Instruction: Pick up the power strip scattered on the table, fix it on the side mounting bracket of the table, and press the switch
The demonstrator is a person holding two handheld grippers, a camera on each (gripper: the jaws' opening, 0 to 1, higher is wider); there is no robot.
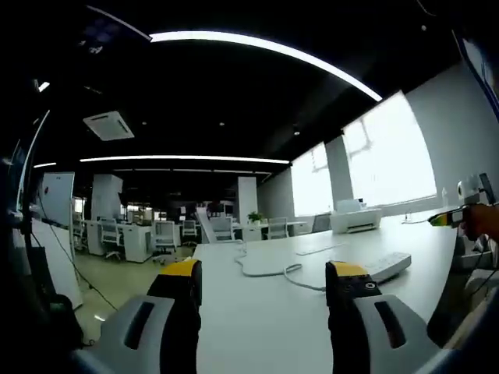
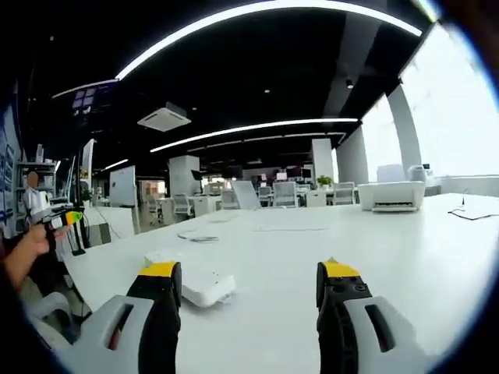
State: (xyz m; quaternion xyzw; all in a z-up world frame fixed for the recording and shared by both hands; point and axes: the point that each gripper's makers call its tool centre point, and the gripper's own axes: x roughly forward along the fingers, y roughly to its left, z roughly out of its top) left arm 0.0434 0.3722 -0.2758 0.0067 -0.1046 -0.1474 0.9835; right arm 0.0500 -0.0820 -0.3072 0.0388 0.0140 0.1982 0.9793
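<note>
A white power strip [image 1: 387,266] lies flat on the white table [image 1: 257,327], just right of my left gripper [image 1: 265,287], whose yellow-tipped jaws stand open with nothing between them. Its white cord [image 1: 265,271] loops across the table beyond the jaws. In the right gripper view the power strip [image 2: 204,287] lies beside the left jaw of my right gripper [image 2: 249,290], which is also open and empty above the table [image 2: 405,257]. The other gripper [image 2: 56,218] is at the left edge, held by a hand [image 2: 27,248].
A white printer [image 1: 356,219] [image 2: 394,195] stands at the table's far side near bright windows. A thin black cable [image 2: 472,214] lies at the right. Office desks and chairs [image 1: 164,234] fill the room beyond. A white board [image 1: 54,199] stands at left.
</note>
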